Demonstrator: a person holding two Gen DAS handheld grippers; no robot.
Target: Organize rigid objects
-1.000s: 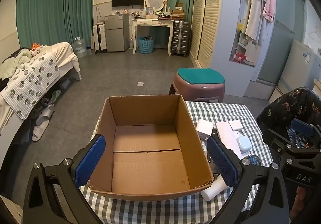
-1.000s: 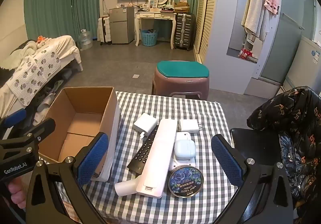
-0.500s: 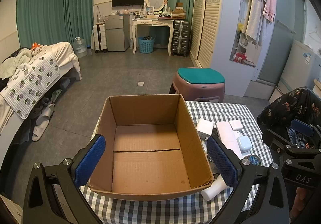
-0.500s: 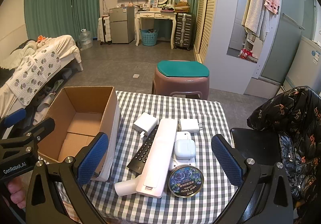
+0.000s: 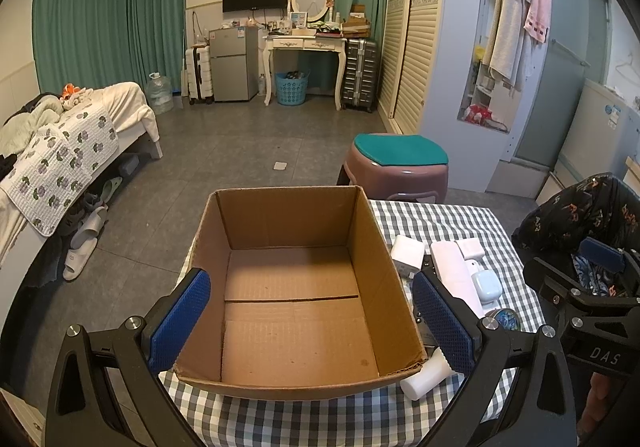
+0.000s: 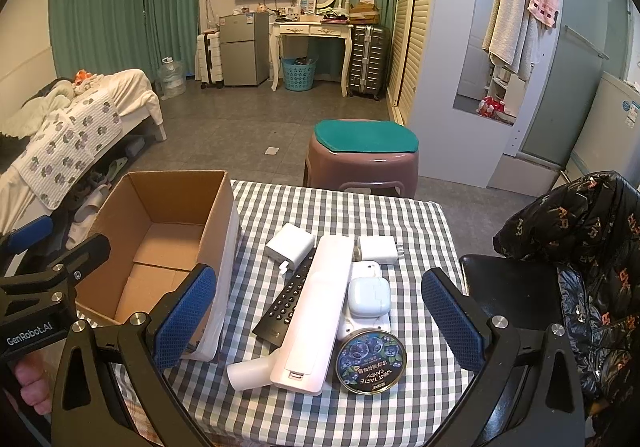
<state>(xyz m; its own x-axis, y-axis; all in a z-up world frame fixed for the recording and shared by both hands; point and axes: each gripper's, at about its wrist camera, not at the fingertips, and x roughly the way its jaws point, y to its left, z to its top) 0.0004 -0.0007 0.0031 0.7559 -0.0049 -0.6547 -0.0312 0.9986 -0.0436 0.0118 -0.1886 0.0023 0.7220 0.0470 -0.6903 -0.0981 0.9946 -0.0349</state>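
Observation:
An empty open cardboard box (image 5: 296,311) (image 6: 160,247) stands on the left of a checked table (image 6: 340,207). To its right lie a long white remote (image 6: 316,315), a black remote (image 6: 286,299), a white earbud case (image 6: 369,297), a round mint tin (image 6: 371,361), two white chargers (image 6: 290,245) (image 6: 376,248) and a white cylinder (image 6: 250,369). My left gripper (image 5: 310,321) is open, held over the box's near side. My right gripper (image 6: 320,321) is open and empty, above the pile of objects.
A purple stool with a green cushion (image 6: 362,159) stands just beyond the table. A black jacket on a chair (image 6: 572,247) is at the right. A bed (image 6: 68,127) is at the left, with slippers on the floor beside it.
The right gripper view has shifted very slightly; both grippers stay open and nothing on the table has moved.

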